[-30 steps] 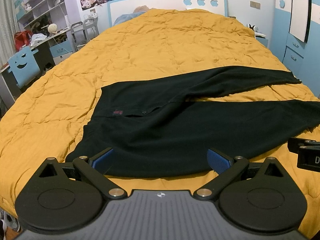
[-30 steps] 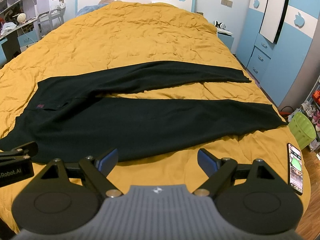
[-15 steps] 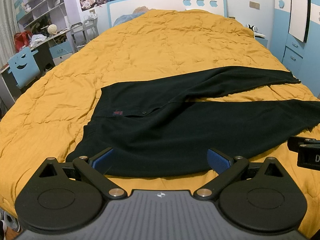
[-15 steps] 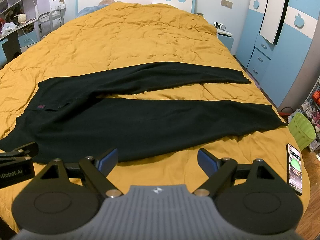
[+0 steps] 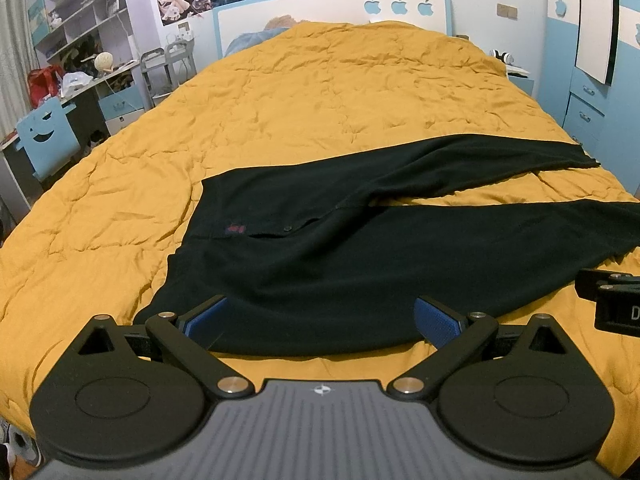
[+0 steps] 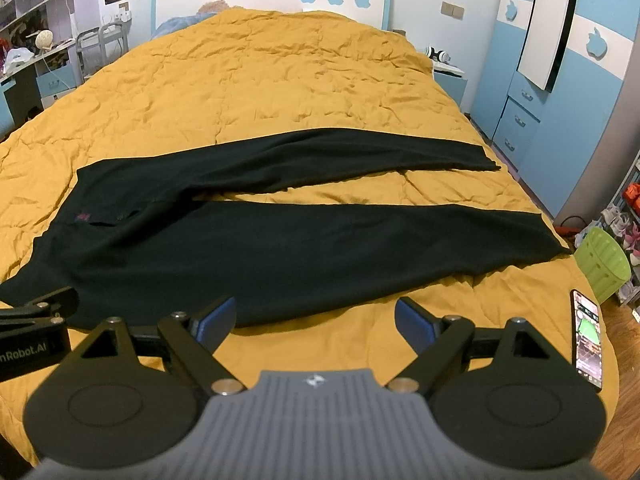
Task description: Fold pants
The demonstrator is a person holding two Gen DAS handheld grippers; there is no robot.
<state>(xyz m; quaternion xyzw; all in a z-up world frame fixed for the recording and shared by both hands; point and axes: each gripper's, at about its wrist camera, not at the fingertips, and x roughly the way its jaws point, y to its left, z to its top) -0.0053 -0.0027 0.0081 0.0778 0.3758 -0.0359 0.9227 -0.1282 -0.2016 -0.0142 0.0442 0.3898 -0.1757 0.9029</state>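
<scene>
In the left wrist view the black pants (image 5: 360,248) lie flat across the middle of the frame on the mustard quilt (image 5: 320,100), waistband at centre left, both legs running off toward the right edge. The left gripper (image 5: 322,318) fills the bottom of the frame, its blue-padded fingers (image 5: 208,318) spread wide. The near hem of the pants runs between the two pads, and both tips overlap the dark cloth in the picture; whether they touch it or hover just above is hard to tell from this angle. At the right edge, low in the frame, part of the other tool shows.

In the right wrist view the pants (image 6: 280,248) stretch from the left edge to centre right, the two legs splayed apart with a wedge of quilt (image 6: 280,80) between them. The right gripper (image 6: 316,320) sits at the bottom centre, level and pointing up the bed, fingers (image 6: 414,322) wide apart with nothing between them. Its left pad overlaps the pants' near edge; its right pad is over bare quilt. A phone (image 6: 587,342) with a lit screen lies on the quilt at lower right, and a green basket (image 6: 602,264) stands on the floor beyond it.
</scene>
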